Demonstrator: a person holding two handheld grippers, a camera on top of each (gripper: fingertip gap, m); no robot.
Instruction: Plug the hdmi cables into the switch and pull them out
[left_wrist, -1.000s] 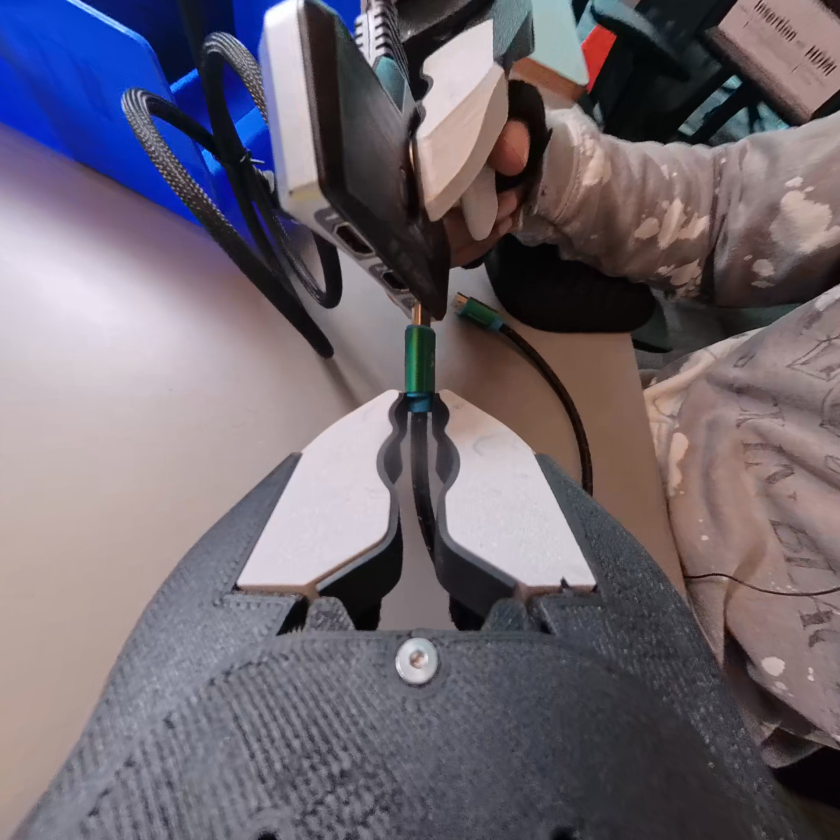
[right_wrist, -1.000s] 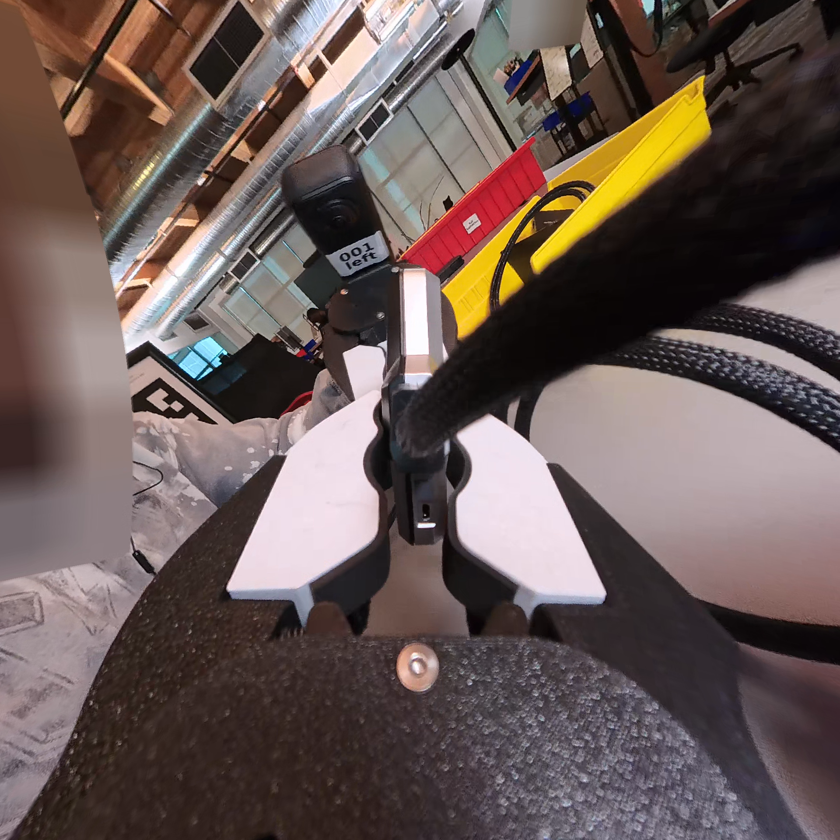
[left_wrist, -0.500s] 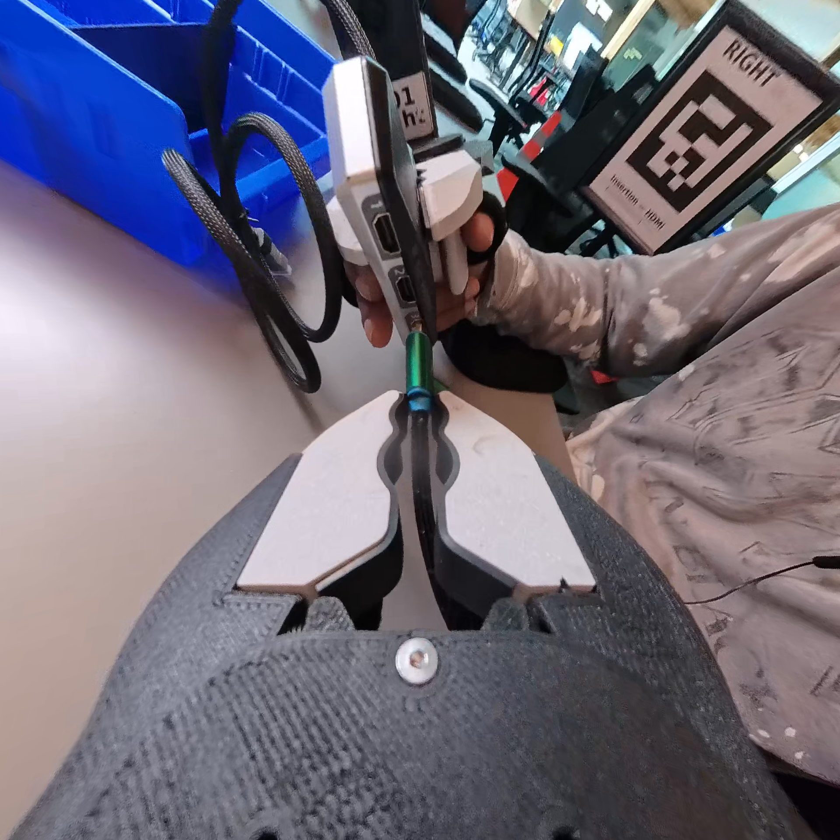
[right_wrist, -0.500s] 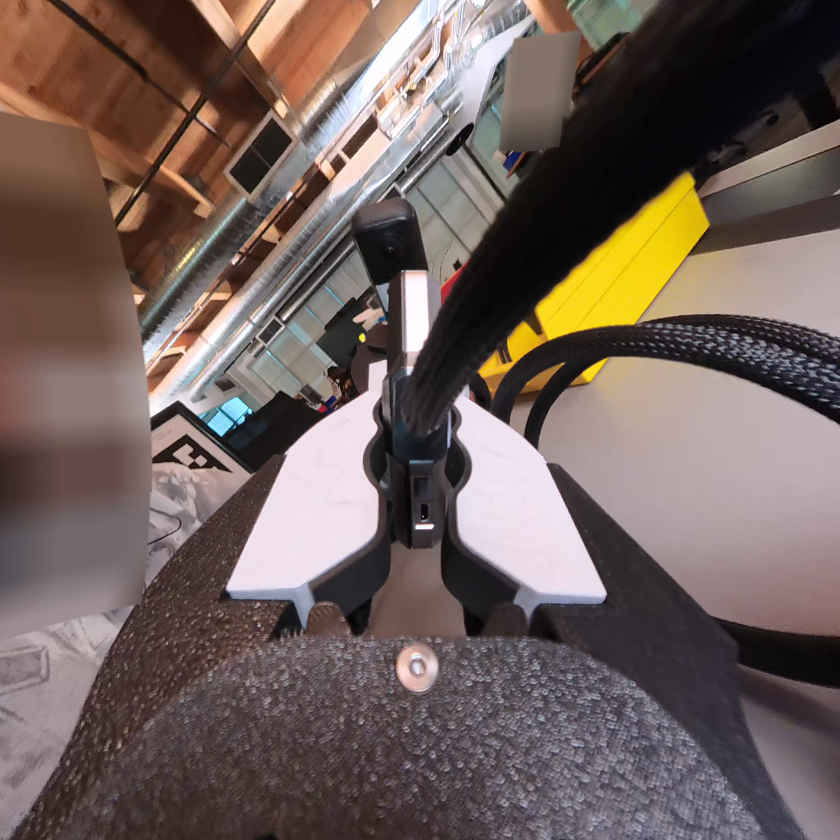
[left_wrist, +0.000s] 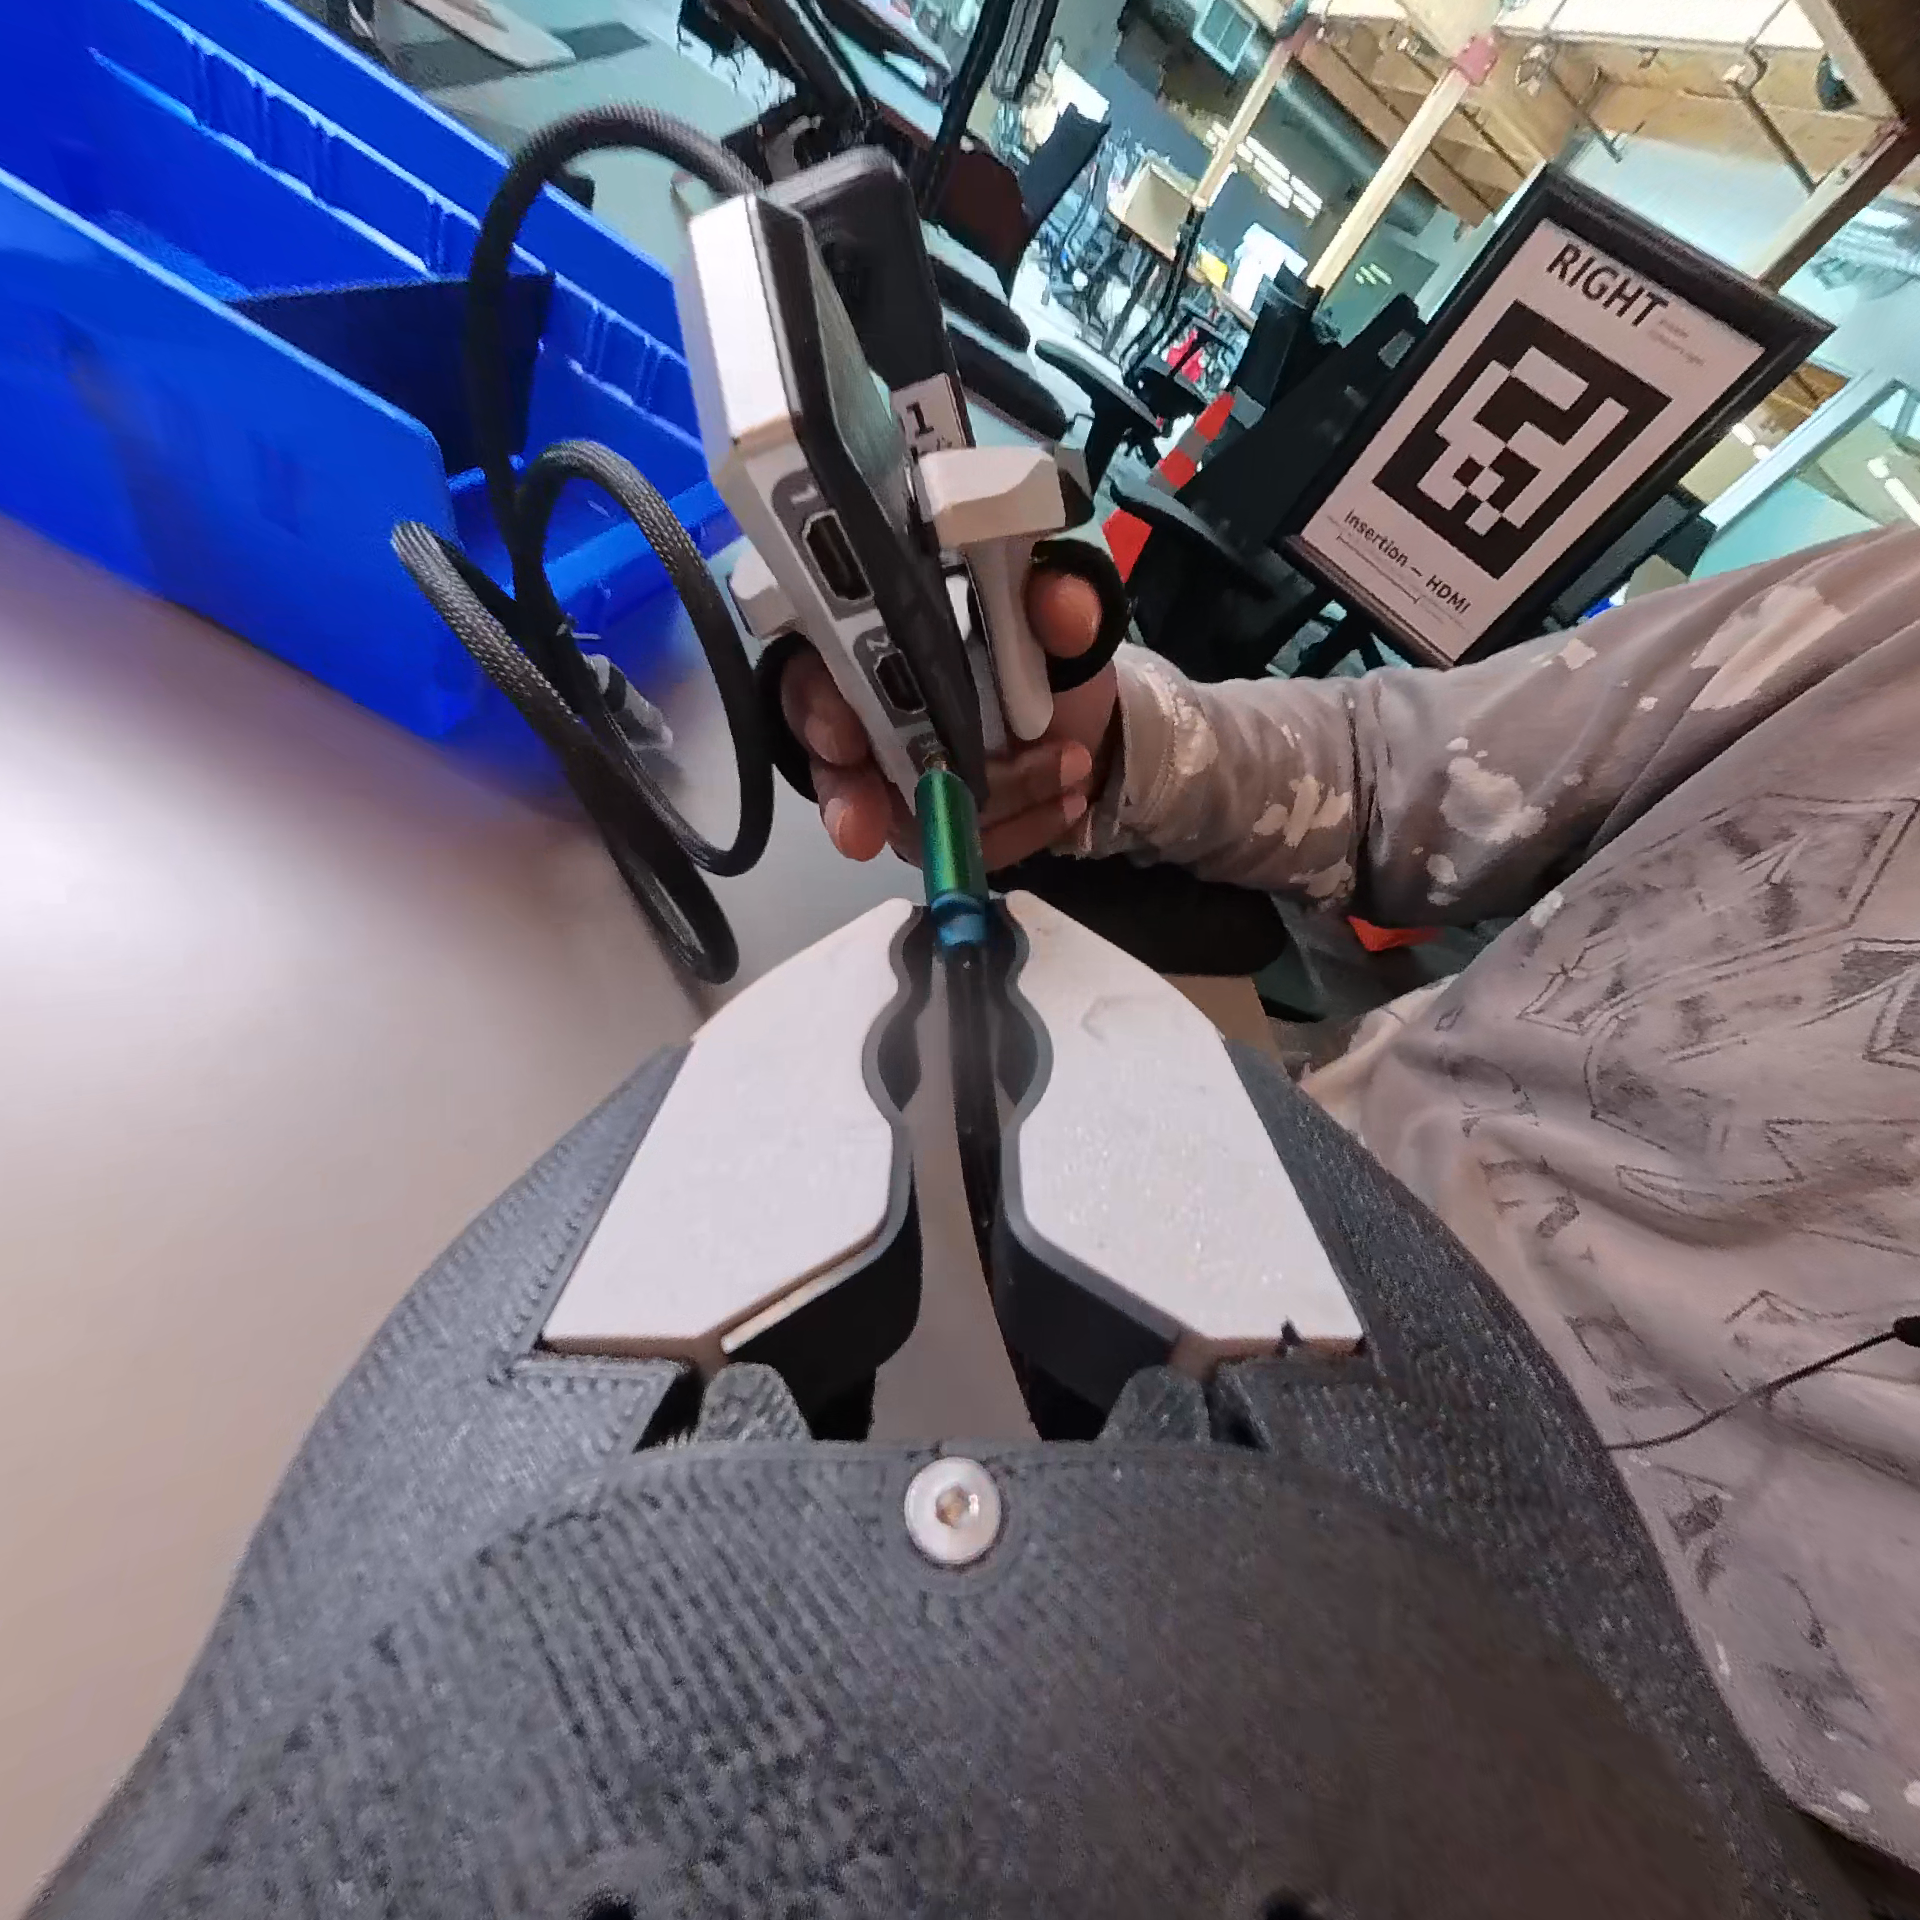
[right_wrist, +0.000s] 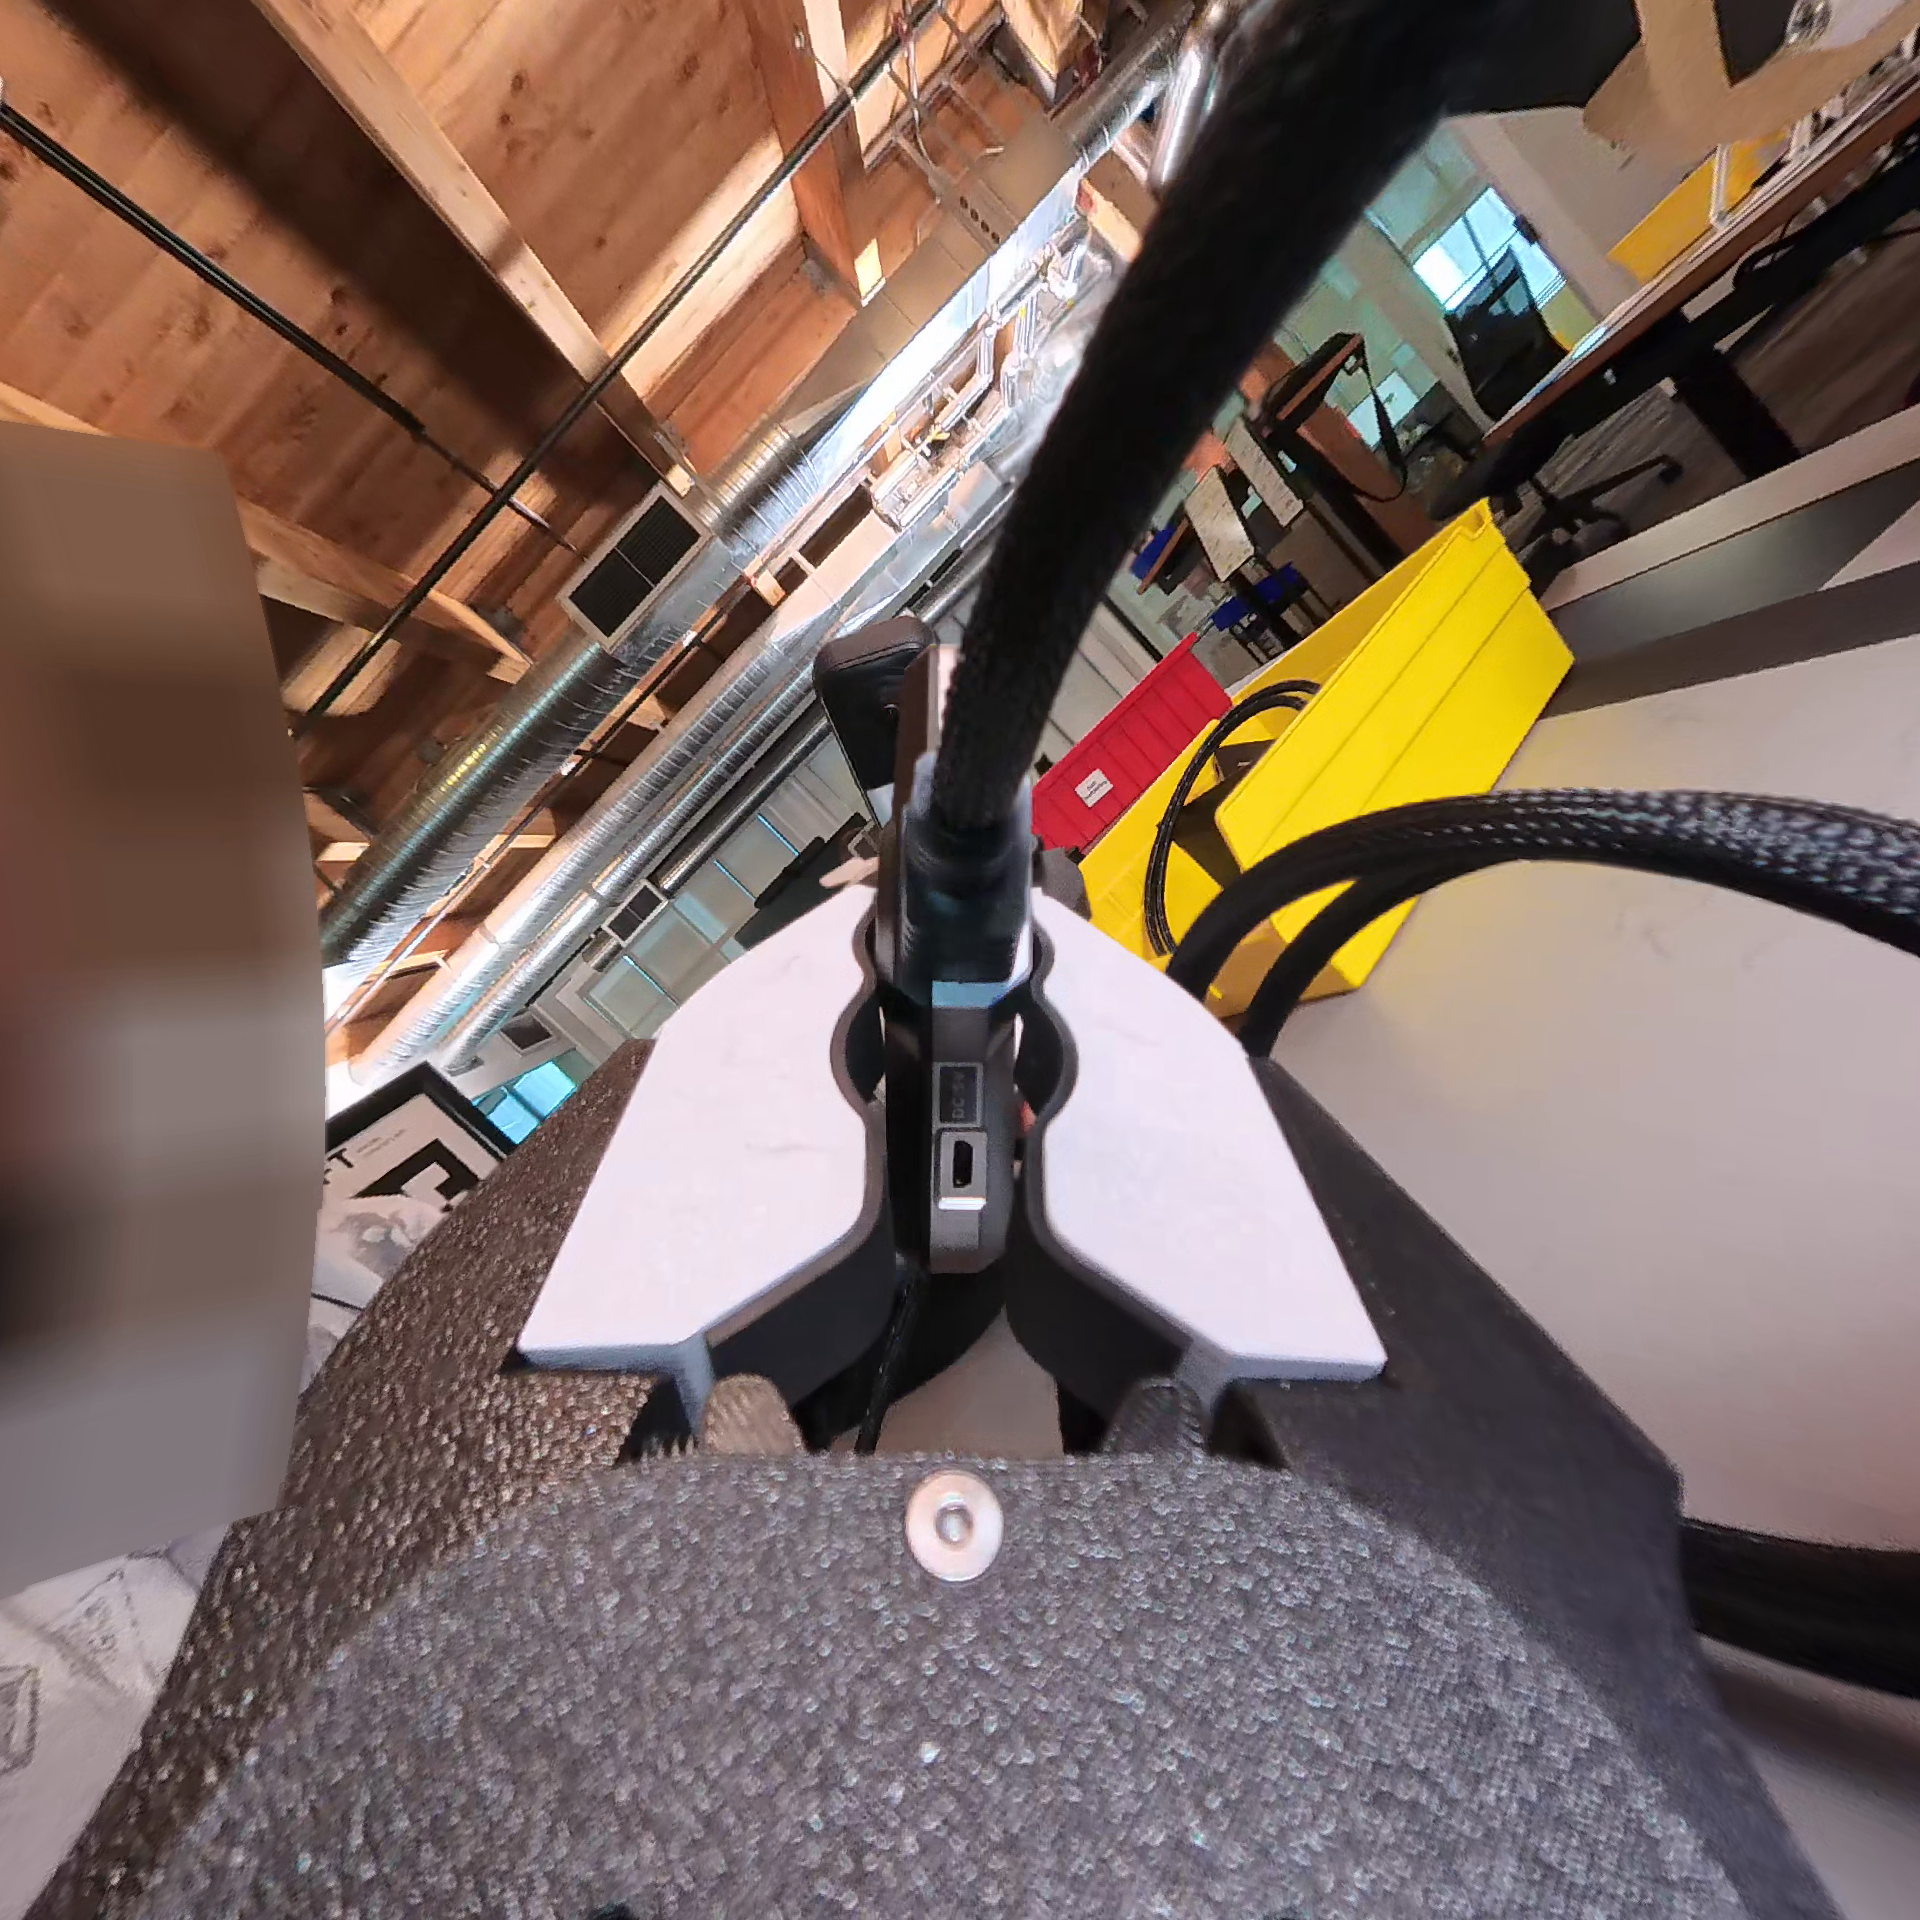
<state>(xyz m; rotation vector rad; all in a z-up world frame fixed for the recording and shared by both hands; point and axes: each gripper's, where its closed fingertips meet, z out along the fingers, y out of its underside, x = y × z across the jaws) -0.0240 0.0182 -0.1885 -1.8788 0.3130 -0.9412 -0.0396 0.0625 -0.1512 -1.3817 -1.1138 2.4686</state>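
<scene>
In the left wrist view, my left gripper (left_wrist: 956, 920) is shut on a thin black cable just behind its green plug (left_wrist: 948, 831). The plug's metal tip sits at the lowest small port of the silver and black switch (left_wrist: 790, 395). The switch is held upright off the table by the right gripper's white fingers (left_wrist: 992, 499). Two HDMI ports on its near edge are empty. In the right wrist view, my right gripper (right_wrist: 954, 930) is shut on the switch (right_wrist: 961, 1164). A thick braided black HDMI cable (right_wrist: 1039, 582) is plugged into its end.
A blue bin (left_wrist: 260, 416) stands at the back left of the grey table (left_wrist: 260, 1039), with braided cable loops (left_wrist: 582, 665) beside it. A yellow bin (right_wrist: 1403, 727) and a red bin (right_wrist: 1132, 738) hold cables. A framed marker sign (left_wrist: 1538, 436) and a person's sleeve (left_wrist: 1507, 748) are on the right.
The right gripper has raised the switch, tilted it upright and moved it farther from the left gripper. The left gripper followed, with the green plug still at the lowest port. Both grips are unchanged.
</scene>
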